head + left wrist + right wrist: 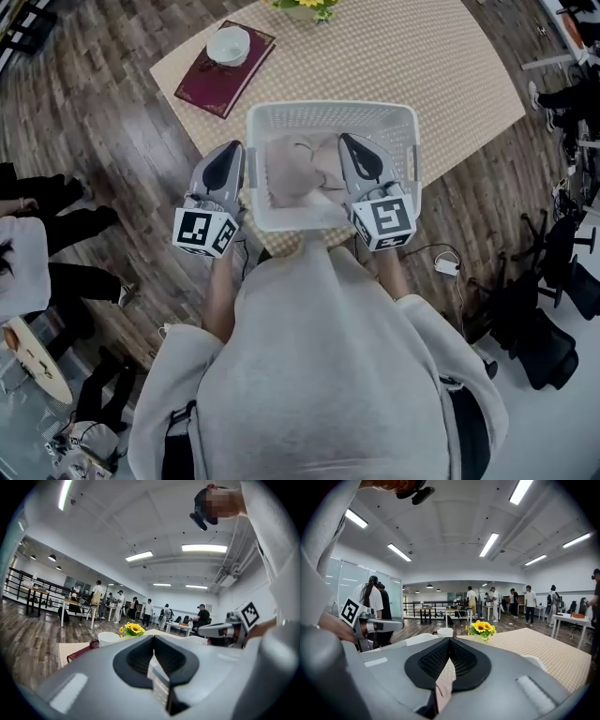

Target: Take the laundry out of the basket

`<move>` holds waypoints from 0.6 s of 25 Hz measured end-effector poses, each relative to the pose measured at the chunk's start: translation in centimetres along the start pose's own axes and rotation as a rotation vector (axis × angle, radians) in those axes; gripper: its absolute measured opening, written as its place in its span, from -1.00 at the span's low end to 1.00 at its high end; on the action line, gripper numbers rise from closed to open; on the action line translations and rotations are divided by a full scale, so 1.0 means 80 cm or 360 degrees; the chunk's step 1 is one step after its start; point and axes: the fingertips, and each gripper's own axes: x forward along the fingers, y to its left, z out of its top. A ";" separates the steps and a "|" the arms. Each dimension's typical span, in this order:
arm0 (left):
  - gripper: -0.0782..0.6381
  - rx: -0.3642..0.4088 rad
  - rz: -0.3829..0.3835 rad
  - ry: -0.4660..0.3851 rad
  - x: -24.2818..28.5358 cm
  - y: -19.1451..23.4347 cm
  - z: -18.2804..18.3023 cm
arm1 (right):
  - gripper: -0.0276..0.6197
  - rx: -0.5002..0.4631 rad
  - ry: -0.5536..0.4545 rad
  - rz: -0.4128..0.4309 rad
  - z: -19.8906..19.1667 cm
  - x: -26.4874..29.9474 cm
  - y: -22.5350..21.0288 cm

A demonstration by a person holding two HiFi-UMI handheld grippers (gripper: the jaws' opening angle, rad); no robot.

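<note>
A white lattice laundry basket (330, 114) stands on a table with a checked cloth. Pinkish-beige laundry (298, 167) lies bunched inside it. My left gripper (231, 150) hangs just outside the basket's left wall, and its fingertips meet in the left gripper view (153, 641). My right gripper (345, 141) is over the basket's right half, above the laundry, shut. In the right gripper view (449, 641) its pads meet at the tips; a strip of pink cloth (442, 695) shows through the slit lower down. Nothing visibly sits between either pair of pads.
A dark red book (225, 70) with a white bowl (228, 44) on it lies at the table's far left, and sunflowers (305, 6) stand at the far edge. People stand at the left. Office chairs (548, 309) and a white cable (446, 265) are at the right.
</note>
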 end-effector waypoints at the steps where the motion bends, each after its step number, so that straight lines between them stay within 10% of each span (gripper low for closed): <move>1: -0.76 -0.0008 0.0001 0.0006 -0.001 -0.002 -0.003 | -0.92 -0.0059 0.0030 0.0032 -0.003 0.000 0.005; 3: -0.75 -0.0022 0.0000 0.0010 -0.002 -0.004 -0.006 | -0.92 -0.0403 0.0125 0.0127 -0.012 0.001 0.022; 7: -0.75 -0.0032 -0.0004 -0.0001 -0.001 -0.008 -0.007 | -0.92 -0.1625 0.0508 0.0385 -0.079 0.002 0.065; 15: -0.75 -0.0071 0.0023 -0.0052 -0.007 -0.001 0.001 | -0.91 -0.1457 0.0766 0.0636 -0.132 -0.002 0.085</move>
